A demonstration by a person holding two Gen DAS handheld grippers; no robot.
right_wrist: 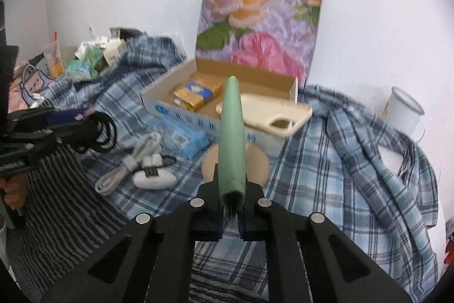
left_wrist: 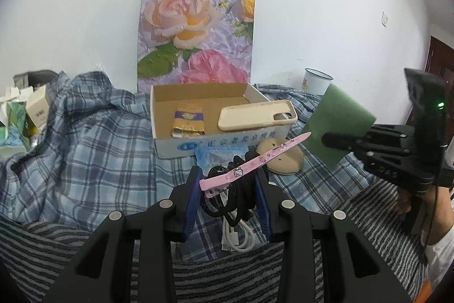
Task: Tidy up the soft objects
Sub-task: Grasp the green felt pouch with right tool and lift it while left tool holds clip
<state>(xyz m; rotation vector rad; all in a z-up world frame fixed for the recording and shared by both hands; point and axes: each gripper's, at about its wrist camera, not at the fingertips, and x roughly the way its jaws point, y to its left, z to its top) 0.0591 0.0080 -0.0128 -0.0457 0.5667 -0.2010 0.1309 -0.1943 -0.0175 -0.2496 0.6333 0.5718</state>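
My left gripper [left_wrist: 229, 189] is shut on a bundle of black hair ties [left_wrist: 241, 198] with a pink hair clip [left_wrist: 255, 161] sticking out to the upper right. It hovers over the plaid cloth in front of the cardboard box [left_wrist: 221, 144]. In the right wrist view the left gripper [right_wrist: 85, 121] shows at the left edge. My right gripper [right_wrist: 231, 189] is shut on a green scouring pad [right_wrist: 232, 133], seen edge-on and pointing at the box [right_wrist: 176, 110]. From the left wrist, that gripper [left_wrist: 330, 138] holds the pad [left_wrist: 337, 121] in the air right of the box.
The box holds a gold packet [left_wrist: 188, 118]; a beige phone case [left_wrist: 255, 116] lies across its rim. In front lie a blue packet [right_wrist: 184, 138], a round beige pad [right_wrist: 258, 161], a white cable [right_wrist: 127, 164] and a white pouch [right_wrist: 154, 175]. A mug [right_wrist: 403, 110] stands at the wall.
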